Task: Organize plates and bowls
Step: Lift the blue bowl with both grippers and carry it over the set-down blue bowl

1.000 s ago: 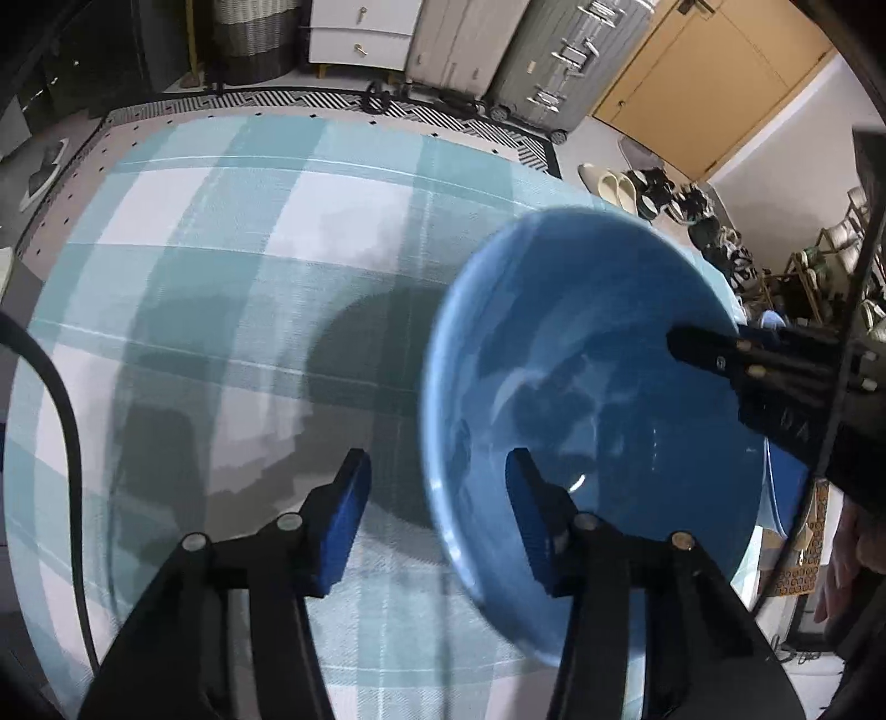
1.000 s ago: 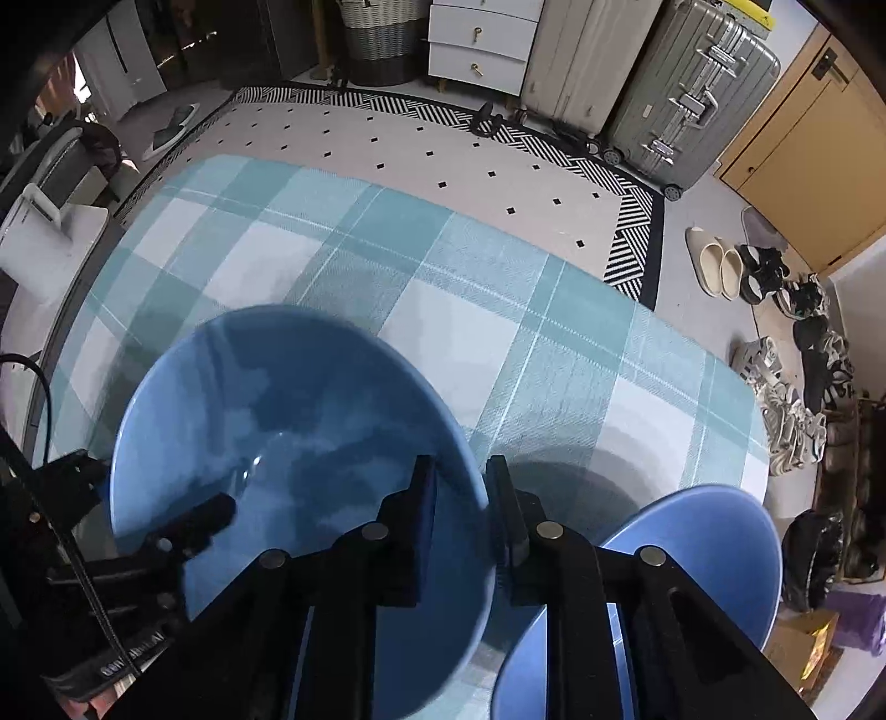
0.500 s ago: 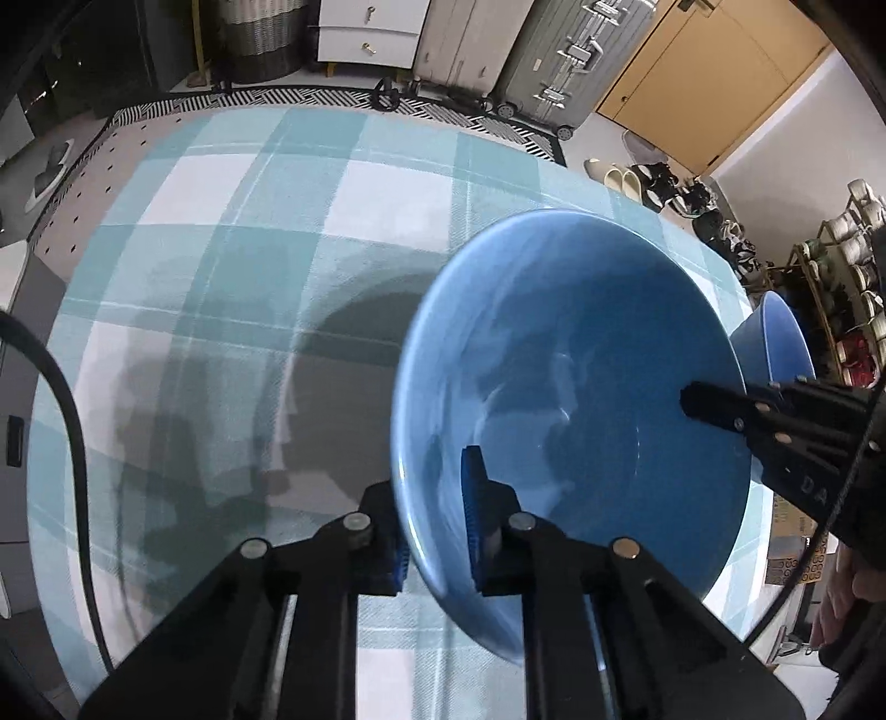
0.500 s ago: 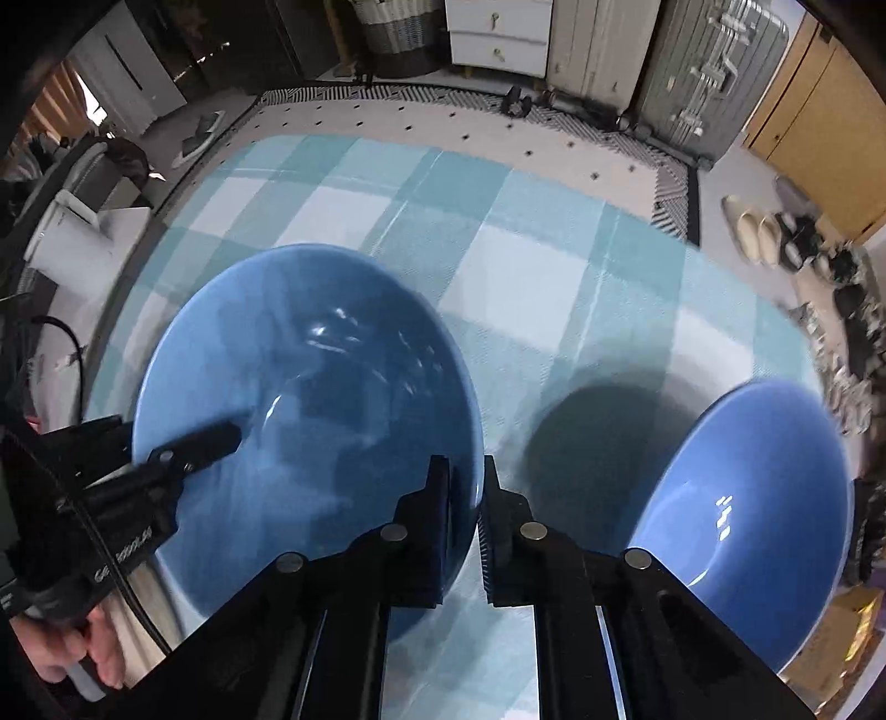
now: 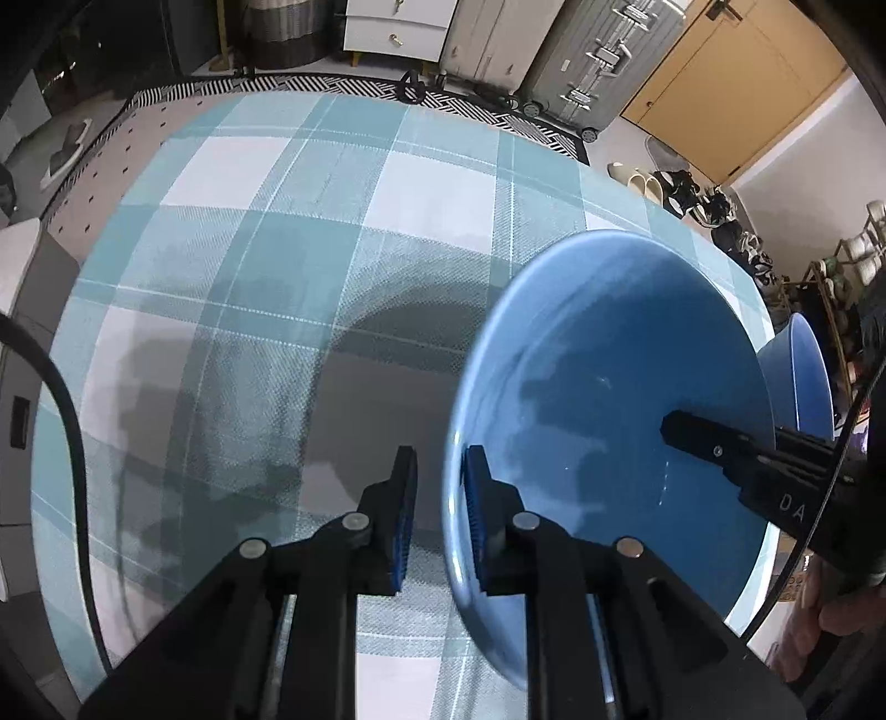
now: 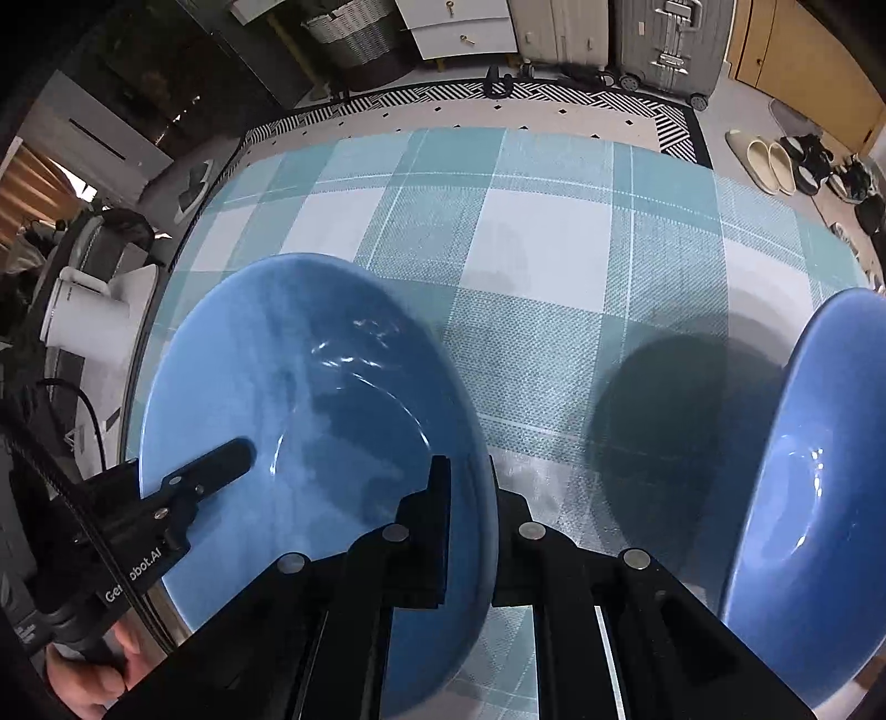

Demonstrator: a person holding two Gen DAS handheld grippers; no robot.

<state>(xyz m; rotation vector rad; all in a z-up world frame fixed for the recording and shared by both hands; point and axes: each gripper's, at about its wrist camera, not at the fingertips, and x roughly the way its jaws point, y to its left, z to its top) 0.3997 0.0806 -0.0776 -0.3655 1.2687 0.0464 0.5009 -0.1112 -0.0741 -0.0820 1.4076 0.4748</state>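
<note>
Both tongs pinch opposite rims of one glossy blue ceramic bowl [image 5: 609, 387], left gripper [image 5: 437, 520] and right gripper [image 6: 468, 531] clamped shut on it, apparently sharing its weight above the teal plaid tablecloth [image 5: 310, 232] (a second blue bowl [image 6: 814, 465] waits alongside).

Home entryway or living room, suitcases [image 5: 592, 55] by wooden doors [image 5: 725, 88], shoes [image 6: 775, 160] on floor, white drawers [image 5: 401, 25], checked tablecloth [image 5: 332, 232]
</note>
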